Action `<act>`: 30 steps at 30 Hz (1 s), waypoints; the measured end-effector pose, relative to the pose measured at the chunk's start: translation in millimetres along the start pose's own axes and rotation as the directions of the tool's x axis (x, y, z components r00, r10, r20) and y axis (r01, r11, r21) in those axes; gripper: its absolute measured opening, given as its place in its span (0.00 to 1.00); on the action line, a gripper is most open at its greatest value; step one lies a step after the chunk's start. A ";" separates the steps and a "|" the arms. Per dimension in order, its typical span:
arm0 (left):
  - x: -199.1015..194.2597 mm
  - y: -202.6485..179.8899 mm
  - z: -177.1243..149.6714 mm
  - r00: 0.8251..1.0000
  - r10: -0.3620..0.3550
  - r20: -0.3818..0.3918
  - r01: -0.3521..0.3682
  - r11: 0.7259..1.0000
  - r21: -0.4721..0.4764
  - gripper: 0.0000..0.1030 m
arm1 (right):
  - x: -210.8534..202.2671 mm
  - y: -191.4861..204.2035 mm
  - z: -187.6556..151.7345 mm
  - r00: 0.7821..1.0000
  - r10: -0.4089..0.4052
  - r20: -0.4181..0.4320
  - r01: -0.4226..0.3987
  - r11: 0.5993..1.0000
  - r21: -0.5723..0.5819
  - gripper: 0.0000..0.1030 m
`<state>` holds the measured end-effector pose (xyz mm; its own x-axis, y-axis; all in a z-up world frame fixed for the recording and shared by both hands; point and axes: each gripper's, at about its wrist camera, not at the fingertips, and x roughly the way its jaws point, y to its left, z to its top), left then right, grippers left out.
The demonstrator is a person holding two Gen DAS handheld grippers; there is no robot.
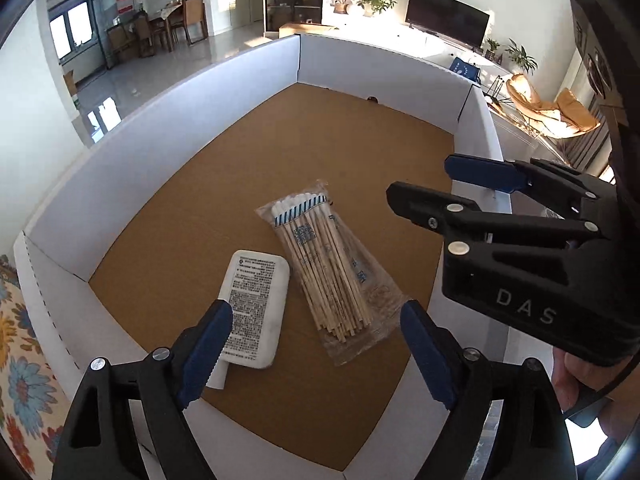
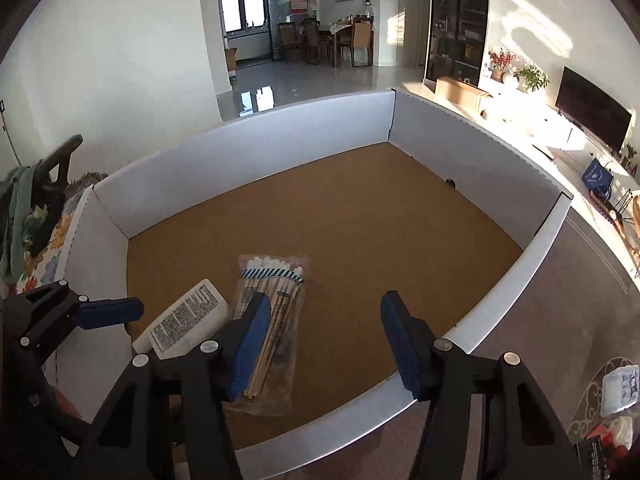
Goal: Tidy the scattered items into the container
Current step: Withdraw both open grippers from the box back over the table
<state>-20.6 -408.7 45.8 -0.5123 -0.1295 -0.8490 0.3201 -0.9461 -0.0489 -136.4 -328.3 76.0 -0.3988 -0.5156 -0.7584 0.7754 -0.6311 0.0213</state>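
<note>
A white-walled cardboard box (image 1: 160, 152) with a brown floor fills both views, its wall (image 2: 280, 140) standing tall. Two items lie on its floor, side by side: a flat white packet with printed text (image 1: 256, 304) (image 2: 188, 320) and a clear bag of wooden-stick cotton swabs (image 1: 324, 268) (image 2: 280, 280). My left gripper (image 1: 316, 344) hangs open above them, with nothing between its fingers. My right gripper (image 2: 326, 320) is also open and empty over the box's near side. It shows in the left wrist view as well (image 1: 452, 188). One blue finger (image 2: 112, 310) of the left gripper shows at the left.
A floral cloth (image 1: 20, 360) lies outside the box on the left. On the grey tabletop (image 2: 560, 300) to the right of the box sit a white packet (image 2: 620, 388) and a red item (image 2: 608, 436). A hand (image 1: 572, 376) holds the right gripper.
</note>
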 end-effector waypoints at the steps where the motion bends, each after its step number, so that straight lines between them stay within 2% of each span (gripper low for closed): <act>1: -1.2 -1.3 -0.1 1.000 0.001 0.009 -0.001 1.000 0.006 0.83 | -0.6 -2.2 0.1 1.000 0.013 -0.003 -0.013 1.000 0.003 0.54; 5: -7.4 -15.4 -5.3 0.999 -0.009 0.049 0.009 1.000 0.011 0.83 | -7.7 -9.0 -3.5 1.000 0.023 -0.001 -0.023 1.000 -0.005 0.53; 7: -9.3 -26.2 -8.0 0.998 -0.036 0.060 0.035 0.999 0.014 0.83 | -10.5 -14.8 -6.6 1.000 0.014 0.002 -0.014 1.000 -0.014 0.53; 10: -12.0 -39.9 -10.9 0.996 -0.028 0.085 0.026 1.000 0.014 0.83 | -13.4 -23.9 -9.4 1.000 0.000 0.005 0.000 1.000 -0.020 0.53; 13: -13.5 -41.5 -10.9 0.994 -0.064 0.092 0.064 0.998 -0.005 0.83 | -17.4 -21.9 -11.2 0.998 -0.066 -0.004 0.066 0.995 -0.073 0.53; 15: -19.2 -37.5 -12.2 0.990 -0.086 0.110 0.090 0.996 -0.027 0.83 | -37.7 -19.4 -14.4 0.986 -0.155 0.056 0.159 0.984 -0.078 0.56; 17: -42.3 -36.0 -17.4 0.979 -0.079 0.187 0.088 0.995 -0.037 0.83 | -75.5 -22.5 -23.5 0.976 -0.146 0.161 0.154 0.987 -0.039 0.57; 18: -58.8 -39.3 -21.5 0.968 -0.082 0.239 0.091 0.995 -0.027 0.83 | -95.2 -25.4 -32.0 0.968 -0.150 0.201 0.156 0.988 -0.014 0.57; 21: -105.5 -62.3 -36.8 0.926 -0.149 0.346 0.145 0.989 0.038 0.87 | -149.3 -44.6 -80.5 0.952 -0.178 0.247 0.160 0.983 0.091 0.58; 22: -115.5 -74.4 -43.2 0.915 -0.188 0.356 0.175 0.982 0.069 0.91 | -164.3 -53.5 -102.8 0.948 -0.199 0.247 0.170 0.976 0.133 0.58; 23: -121.3 -88.9 -49.9 0.908 -0.226 0.353 0.204 0.974 0.101 1.00 | -178.4 -63.6 -127.8 0.943 -0.233 0.239 0.193 0.965 0.180 0.58; 24: -122.4 -105.5 -57.1 0.904 -0.262 0.338 0.230 0.964 0.134 1.00 | -191.3 -74.8 -154.7 0.936 -0.273 0.223 0.221 0.947 0.233 0.58; 27: -98.6 -165.5 -84.2 0.913 -0.346 0.217 0.294 0.926 0.237 1.00 | -223.8 -113.6 -238.9 0.915 -0.388 0.110 0.316 0.859 0.404 0.59; 30: -50.4 -222.0 -112.7 0.941 -0.324 0.093 0.280 0.904 0.323 1.00 | -242.9 -151.2 -312.6 0.891 -0.452 -0.041 0.412 0.769 0.488 0.59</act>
<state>24.0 -158.7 40.2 -0.6606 0.1573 -0.7341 -0.1110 -0.9875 -0.1116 -3.8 73.5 53.3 -0.6853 -0.1507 -0.7125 0.1931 -0.9809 0.0217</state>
